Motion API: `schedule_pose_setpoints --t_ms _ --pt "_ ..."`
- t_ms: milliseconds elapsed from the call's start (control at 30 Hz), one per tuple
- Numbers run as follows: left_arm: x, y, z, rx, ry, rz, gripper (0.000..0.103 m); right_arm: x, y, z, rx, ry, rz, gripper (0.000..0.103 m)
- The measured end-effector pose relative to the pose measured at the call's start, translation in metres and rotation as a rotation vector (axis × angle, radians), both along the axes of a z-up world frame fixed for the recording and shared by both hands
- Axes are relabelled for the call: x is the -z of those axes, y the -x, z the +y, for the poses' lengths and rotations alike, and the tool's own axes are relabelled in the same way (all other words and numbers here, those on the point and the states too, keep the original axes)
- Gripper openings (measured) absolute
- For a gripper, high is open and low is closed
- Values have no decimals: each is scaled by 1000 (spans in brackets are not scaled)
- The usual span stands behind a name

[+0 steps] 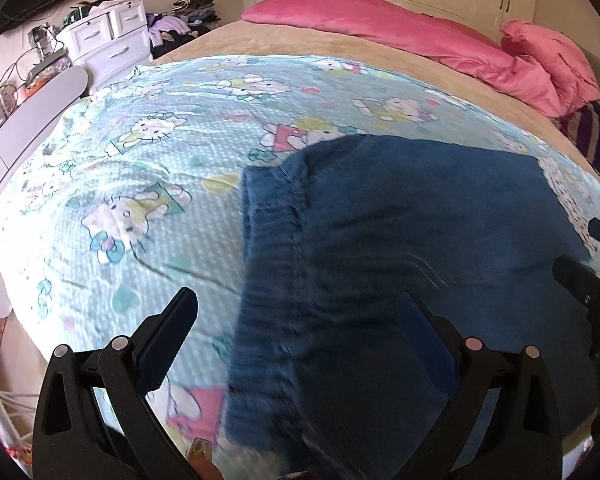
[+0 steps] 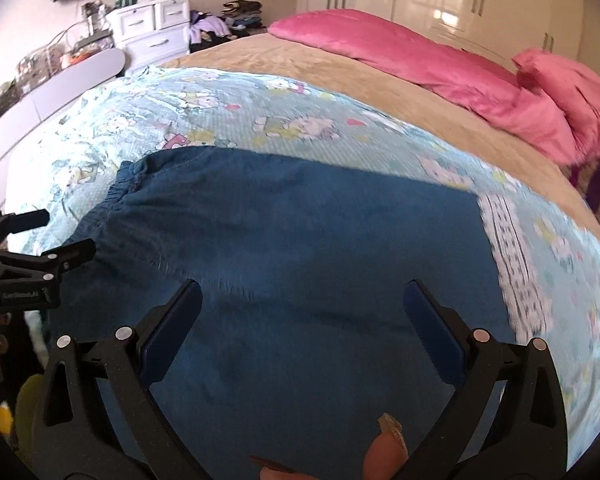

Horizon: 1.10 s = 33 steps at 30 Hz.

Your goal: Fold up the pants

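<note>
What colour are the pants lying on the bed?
Dark blue pants, seen best in the right wrist view.

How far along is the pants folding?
The blue pants lie flat on the patterned sheet as a compact shape, so at least one fold looks done. Nothing is in hand: left gripper and right gripper hover open. Any final fold remains.

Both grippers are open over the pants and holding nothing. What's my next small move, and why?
Probably lower the left gripper onto the elastic waistband and close. The blue pants lie flat on the cartoon sheet, the waistband sits between its open fingers, and the right gripper hovers mid-fabric, away from any edge.
</note>
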State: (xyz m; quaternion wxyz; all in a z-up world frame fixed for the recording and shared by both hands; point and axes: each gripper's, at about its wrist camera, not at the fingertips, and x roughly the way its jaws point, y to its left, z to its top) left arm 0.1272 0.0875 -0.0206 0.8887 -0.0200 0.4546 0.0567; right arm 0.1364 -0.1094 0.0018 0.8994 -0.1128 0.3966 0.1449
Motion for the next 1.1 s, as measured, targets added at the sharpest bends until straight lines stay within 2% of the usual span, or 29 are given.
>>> schedule_pose_setpoints --t_ms 267,467,700,833,867,900,933,967,1033,1100 --pt "6 -41 25 -36 21 21 99 13 -51 16 -56 8 60 95" --pt "17 -80 37 -36 42 65 99 30 -98 29 -75 75 80 95" --pt "28 -112 50 -7 69 65 99 41 -137 48 -124 132 92 95" --pt "32 -120 47 -2 25 51 96 48 -152 62 -192 128 117 95" --pt "32 -120 45 1 20 50 92 51 -156 65 -208 133 130 95" --pt "33 -120 44 12 27 47 69 53 -159 69 -218 139 136 95" --pt "33 -119 41 40 51 47 57 55 -162 72 -226 146 139 95" --pt "32 -119 38 56 49 43 52 56 -164 75 -233 150 140 95" --pt "28 -115 30 89 -7 15 42 58 -168 79 -253 149 142 95" --pt "22 -110 28 101 -4 -4 37 58 -170 83 -278 149 149 95"
